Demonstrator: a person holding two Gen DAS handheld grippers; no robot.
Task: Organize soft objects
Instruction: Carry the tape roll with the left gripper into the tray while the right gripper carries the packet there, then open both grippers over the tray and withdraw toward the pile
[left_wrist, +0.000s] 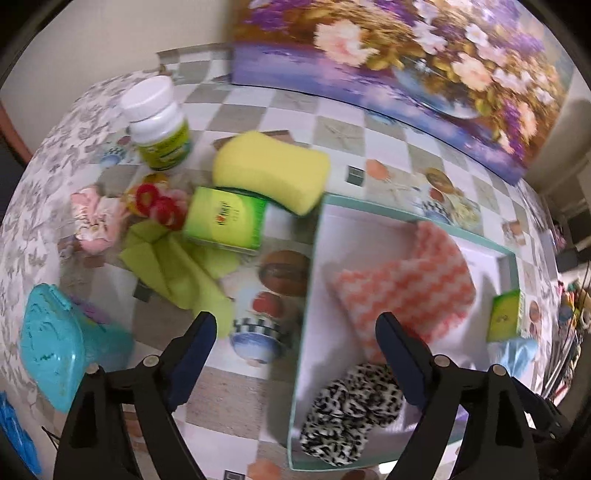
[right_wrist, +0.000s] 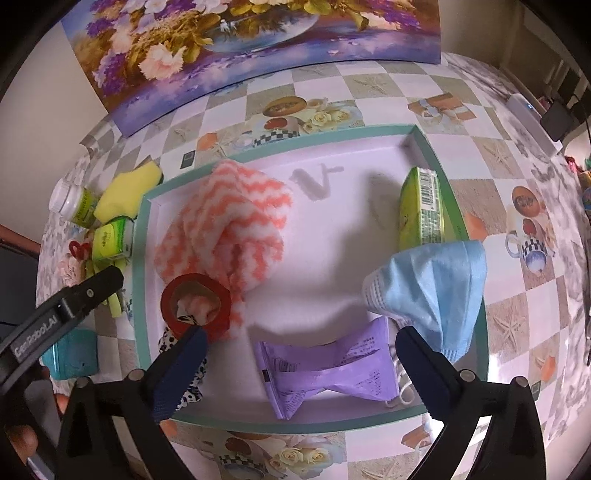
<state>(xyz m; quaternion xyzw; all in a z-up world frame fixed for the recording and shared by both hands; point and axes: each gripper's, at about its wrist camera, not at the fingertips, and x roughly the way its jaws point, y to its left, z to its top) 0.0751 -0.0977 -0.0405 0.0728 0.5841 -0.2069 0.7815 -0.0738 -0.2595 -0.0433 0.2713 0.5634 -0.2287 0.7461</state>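
Hovering over teal-rimmed tray (right_wrist: 480, 295) on bench (right_wrist: 517, 295), left gripper (left_wrist: 295, 332) and right gripper (right_wrist: 301, 345) fingers wide and empty, pink zigzag cloth (right_wrist: 236, 218), leopard scrunchie (left_wrist: 351, 410), purple mask (right_wrist: 317, 373), blue mask (right_wrist: 436, 288) inside tray, yellow sponge (left_wrist: 269, 170) outside it

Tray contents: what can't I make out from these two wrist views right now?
- Leopard-print scrunchie: right wrist view, mostly behind the right gripper finger.
- Purple mask and blue mask: left wrist view, purple hidden, blue cut off behind the left gripper.
- Green box lettering: blurred in both.
- Red ring: material unclear.
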